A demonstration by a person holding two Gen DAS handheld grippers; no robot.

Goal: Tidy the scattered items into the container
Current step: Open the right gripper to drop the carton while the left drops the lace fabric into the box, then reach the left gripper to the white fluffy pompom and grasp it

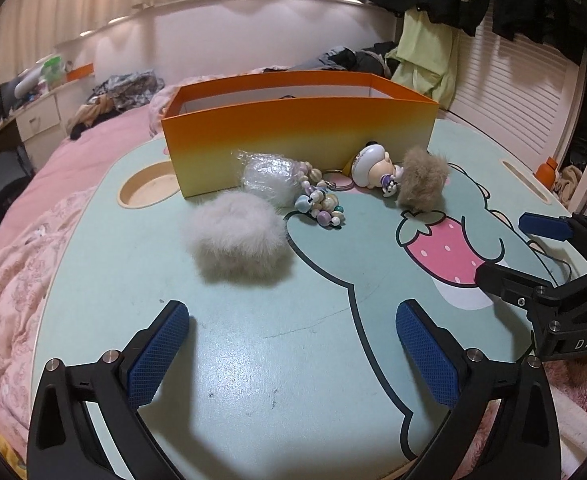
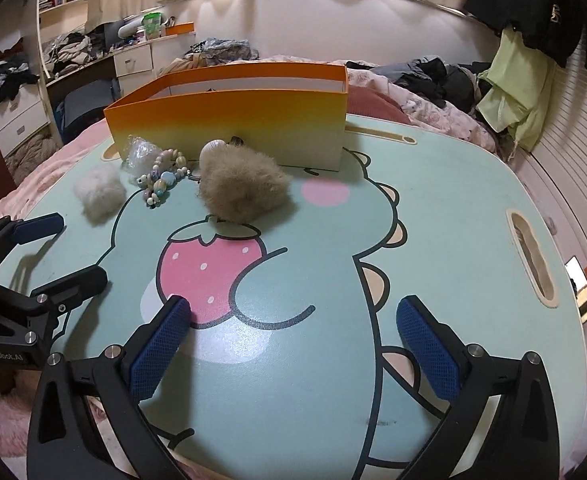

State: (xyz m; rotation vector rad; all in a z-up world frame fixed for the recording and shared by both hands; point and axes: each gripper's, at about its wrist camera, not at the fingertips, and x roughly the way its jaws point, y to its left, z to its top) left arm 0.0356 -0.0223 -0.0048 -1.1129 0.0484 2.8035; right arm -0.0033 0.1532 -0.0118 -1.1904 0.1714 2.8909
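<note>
Left claw (image 1: 293, 354) wide open, empty, right claw (image 2: 293, 354) likewise, above table (image 2: 433, 184)

Loads of bare counter (image 1: 253, 360) in front of both grippers, nothing lying between either pair of fingers. Ahead, stuff is bunched along the near wall of the orange box (image 1: 297, 128): white fluffy ball (image 1: 237, 236) sits nearest on the left, then a bubble-wrapped bundle (image 1: 267, 178), bead string (image 1: 321, 204), small figurine (image 1: 373, 168) and brown fluffy ball (image 2: 241, 188). The box's top is open. Right of the brown ball the counter is bare up to its handle slot (image 2: 531, 258).
</note>
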